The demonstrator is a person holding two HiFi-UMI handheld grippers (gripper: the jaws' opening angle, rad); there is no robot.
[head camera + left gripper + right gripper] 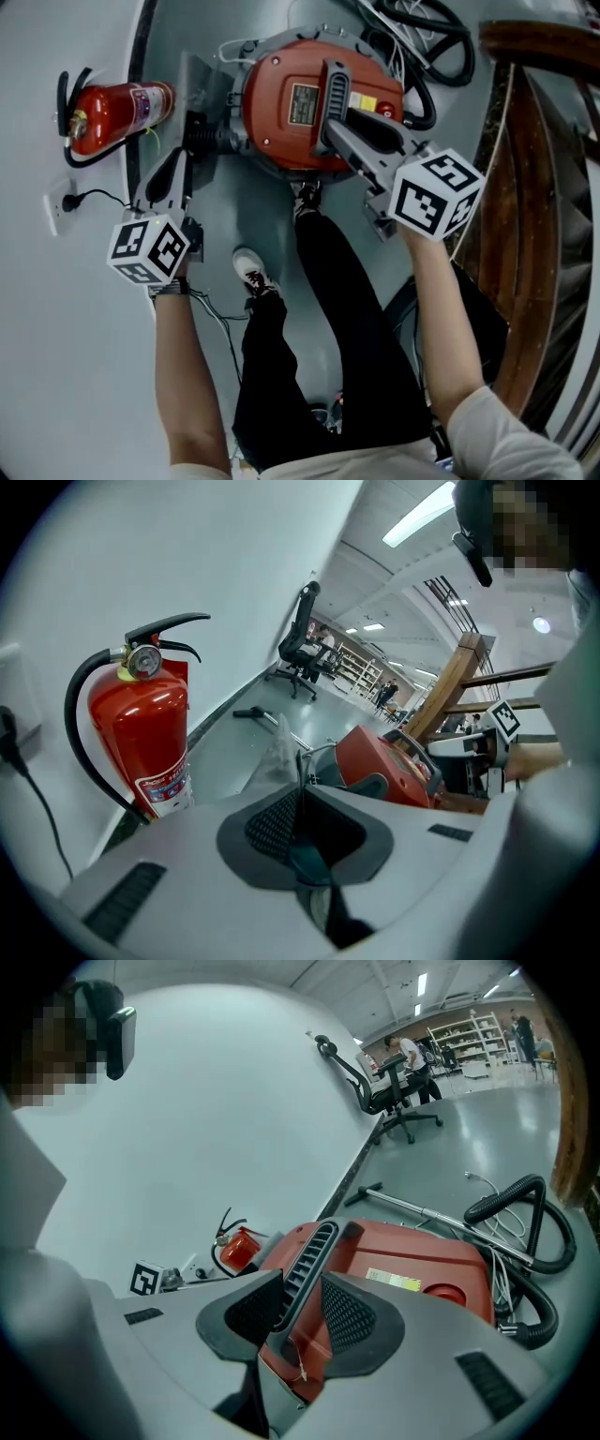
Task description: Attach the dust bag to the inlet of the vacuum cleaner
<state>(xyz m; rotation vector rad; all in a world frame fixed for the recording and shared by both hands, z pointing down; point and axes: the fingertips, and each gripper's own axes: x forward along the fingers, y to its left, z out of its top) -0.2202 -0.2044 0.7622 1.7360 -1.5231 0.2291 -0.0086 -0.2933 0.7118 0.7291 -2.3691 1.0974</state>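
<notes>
At the person's right, the right hand-held gripper (302, 1309) is clamped onto the black ribbed handle (309, 1255) atop the round red vacuum cleaner (286, 94). The left hand-held gripper (300, 829) is closed, pinching the thin edge of the translucent grey dust bag (277, 752), which sits beside the cleaner, near a red fire extinguisher (150, 733).

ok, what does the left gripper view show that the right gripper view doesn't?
Only the left gripper view: the left gripper, jaws together, apparently pinching the edge of the translucent dust bag. Only the right gripper view: the right gripper closed on the black carry handle, plus the hose. Both: the red vacuum cleaner, the fire extinguisher and the office chair.
</notes>
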